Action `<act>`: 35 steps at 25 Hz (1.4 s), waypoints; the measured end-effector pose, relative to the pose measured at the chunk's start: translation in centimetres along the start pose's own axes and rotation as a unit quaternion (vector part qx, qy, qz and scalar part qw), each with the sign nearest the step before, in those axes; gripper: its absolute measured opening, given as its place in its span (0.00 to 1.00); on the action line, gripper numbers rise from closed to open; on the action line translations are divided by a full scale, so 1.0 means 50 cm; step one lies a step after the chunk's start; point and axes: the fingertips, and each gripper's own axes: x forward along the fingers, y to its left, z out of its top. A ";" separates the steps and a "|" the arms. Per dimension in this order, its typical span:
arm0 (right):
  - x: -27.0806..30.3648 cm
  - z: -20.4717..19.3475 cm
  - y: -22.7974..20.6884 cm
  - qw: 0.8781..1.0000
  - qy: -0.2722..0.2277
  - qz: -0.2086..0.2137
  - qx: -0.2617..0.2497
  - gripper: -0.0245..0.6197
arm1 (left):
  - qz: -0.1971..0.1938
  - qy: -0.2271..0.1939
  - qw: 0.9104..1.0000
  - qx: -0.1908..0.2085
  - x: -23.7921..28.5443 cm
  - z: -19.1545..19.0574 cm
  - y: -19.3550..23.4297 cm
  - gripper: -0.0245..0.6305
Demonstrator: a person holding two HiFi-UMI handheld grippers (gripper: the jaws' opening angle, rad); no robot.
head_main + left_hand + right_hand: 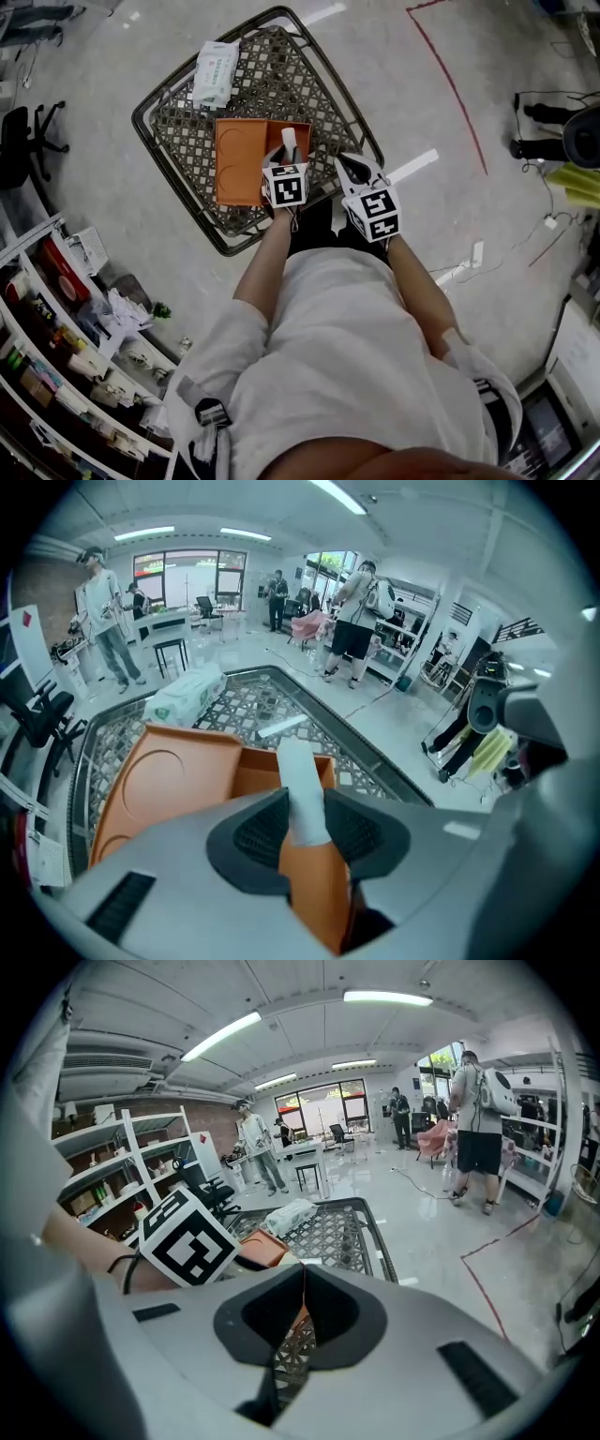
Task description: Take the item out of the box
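Observation:
An open orange box [239, 159] lies on a metal lattice table [169, 131], its lid folded out to the left. My left gripper [284, 161] is over the box's right half, shut on a white tube-shaped item [289, 141] that stands up out of the box. In the left gripper view the white item [298, 771] is pinched between the dark pads [258, 832], with the orange box [178, 771] below. My right gripper [349, 171] is just right of the box. In the right gripper view, the right gripper [303, 1283] is shut on a thin orange flap of the box [298, 1321].
A white packet of wipes [215, 73] lies at the table's far left corner. The table's dark rim [239, 246] is close to my legs. An office chair [28, 131] and shelves [56, 356] stand to the left. Several people stand in the room beyond.

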 end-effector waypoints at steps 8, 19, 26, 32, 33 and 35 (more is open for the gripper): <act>-0.030 0.029 0.012 0.999 -0.025 0.025 -0.025 0.05 | 0.029 -0.058 0.998 0.009 -0.073 0.044 -0.022 0.23; -0.054 0.111 0.021 0.993 -0.069 0.053 -0.078 0.05 | 0.068 -0.129 0.989 -0.002 -0.162 0.107 -0.039 0.23; -0.079 0.140 0.028 0.987 -0.090 0.090 -0.095 0.05 | 0.108 -0.169 0.980 -0.008 -0.250 0.137 -0.069 0.23; -0.100 0.149 0.057 0.978 -0.115 0.121 -0.125 0.05 | 0.139 -0.203 0.969 -0.020 -0.310 0.133 -0.087 0.23; -0.104 0.146 0.060 0.977 -0.118 0.126 -0.128 0.05 | 0.143 -0.210 0.967 -0.022 -0.323 0.131 -0.093 0.23; -0.113 0.144 0.063 0.974 -0.125 0.132 -0.134 0.05 | 0.153 -0.225 0.962 -0.026 -0.352 0.129 -0.106 0.23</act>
